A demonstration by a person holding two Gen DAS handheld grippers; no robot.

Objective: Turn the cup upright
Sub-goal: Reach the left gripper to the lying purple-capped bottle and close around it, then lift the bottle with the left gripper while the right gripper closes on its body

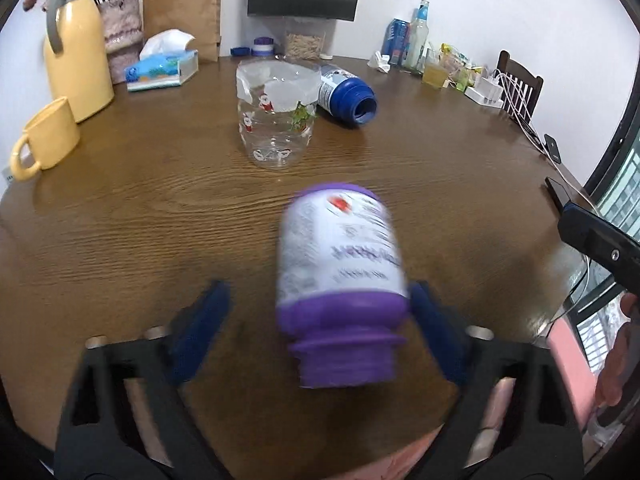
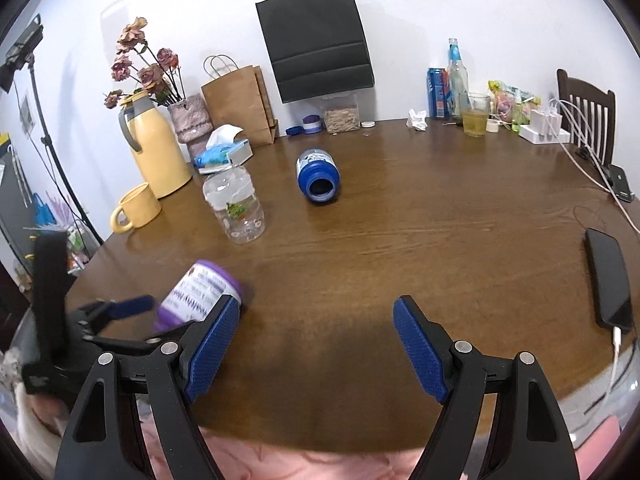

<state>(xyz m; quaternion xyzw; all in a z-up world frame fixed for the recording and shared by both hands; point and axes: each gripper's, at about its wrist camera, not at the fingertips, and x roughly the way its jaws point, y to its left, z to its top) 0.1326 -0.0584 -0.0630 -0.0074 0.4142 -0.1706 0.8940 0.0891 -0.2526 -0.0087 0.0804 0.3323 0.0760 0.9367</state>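
Observation:
A white cup with purple ends lies on its side on the brown table, mouth toward the left wrist camera and blurred. My left gripper is open around it: the right finger is at the cup's side, while the left finger stands clear of it. In the right wrist view the same cup lies at the lower left, with a left-gripper finger beside it. My right gripper is open over bare table, nothing between its fingers. A blue-ended cup also lies on its side farther back.
A clear plastic cup with Christmas pictures stands upright mid-table. A yellow mug, yellow jug and tissue box are at the left. A black phone with a cable lies at the right edge; bottles and bags line the far wall.

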